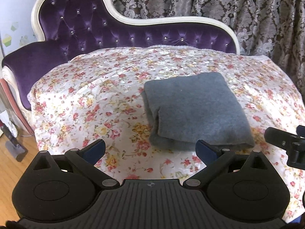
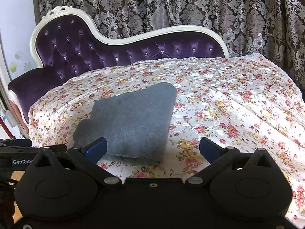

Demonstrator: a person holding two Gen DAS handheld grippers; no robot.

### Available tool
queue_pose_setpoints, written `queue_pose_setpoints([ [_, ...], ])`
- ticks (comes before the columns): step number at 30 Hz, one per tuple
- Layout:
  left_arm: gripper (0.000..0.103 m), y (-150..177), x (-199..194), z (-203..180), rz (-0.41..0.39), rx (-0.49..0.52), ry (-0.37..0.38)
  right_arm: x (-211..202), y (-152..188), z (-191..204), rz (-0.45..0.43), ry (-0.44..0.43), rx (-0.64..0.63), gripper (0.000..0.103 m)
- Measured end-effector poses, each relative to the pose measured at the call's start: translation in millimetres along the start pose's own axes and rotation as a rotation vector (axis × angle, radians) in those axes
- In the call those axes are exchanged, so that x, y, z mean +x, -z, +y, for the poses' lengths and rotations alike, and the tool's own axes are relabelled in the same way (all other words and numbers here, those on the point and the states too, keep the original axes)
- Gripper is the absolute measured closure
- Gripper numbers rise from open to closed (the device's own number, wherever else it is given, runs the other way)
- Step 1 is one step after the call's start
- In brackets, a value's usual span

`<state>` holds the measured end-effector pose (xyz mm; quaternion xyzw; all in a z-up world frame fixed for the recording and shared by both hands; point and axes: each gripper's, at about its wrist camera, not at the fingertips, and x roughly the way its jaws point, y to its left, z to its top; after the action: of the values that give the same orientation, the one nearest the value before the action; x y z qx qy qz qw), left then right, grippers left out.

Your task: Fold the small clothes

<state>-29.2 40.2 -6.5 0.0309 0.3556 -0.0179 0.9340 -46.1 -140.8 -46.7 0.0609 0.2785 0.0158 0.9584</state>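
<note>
Where the left wrist camera looks forward, the left gripper point(image 1: 150, 149) hovers with its blue-padded fingers point(image 1: 95, 149) spread wide and empty, just short of a folded grey garment point(image 1: 194, 110) lying on the floral cloth point(image 1: 85, 99) that covers a purple tufted chaise point(image 1: 80, 28). Part of the right gripper point(image 1: 286, 143) shows at the right edge. In the right wrist view, the right gripper point(image 2: 152, 148) is likewise parted and holds nothing; the grey garment point(image 2: 131, 122) lies ahead and to its left, patterned curtains point(image 2: 209, 5) behind.
</note>
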Motion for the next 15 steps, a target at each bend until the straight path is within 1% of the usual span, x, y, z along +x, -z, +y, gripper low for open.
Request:
queue_pose_setpoints([
  [5,0.001,0.5,-1.1,-0.4,0.008,0.010,-0.018,-1.2,1.1,5.5,0.015,0.053,-0.012,0.001],
  [9,0.001,1.0,-0.6,3.5,0.023,-0.007,0.004,-1.5,0.3,3.3,0.048,0.068,0.043,0.001],
  [12,0.001,2.0,-2.3,4.7,0.018,-0.016,0.013,-2.2,-0.1,2.2,0.068,0.068,0.066,0.001],
  [15,0.001,1.5,-2.3,6.0,0.021,-0.020,0.022,-2.7,0.2,1.4,0.075,0.032,0.066,0.001],
])
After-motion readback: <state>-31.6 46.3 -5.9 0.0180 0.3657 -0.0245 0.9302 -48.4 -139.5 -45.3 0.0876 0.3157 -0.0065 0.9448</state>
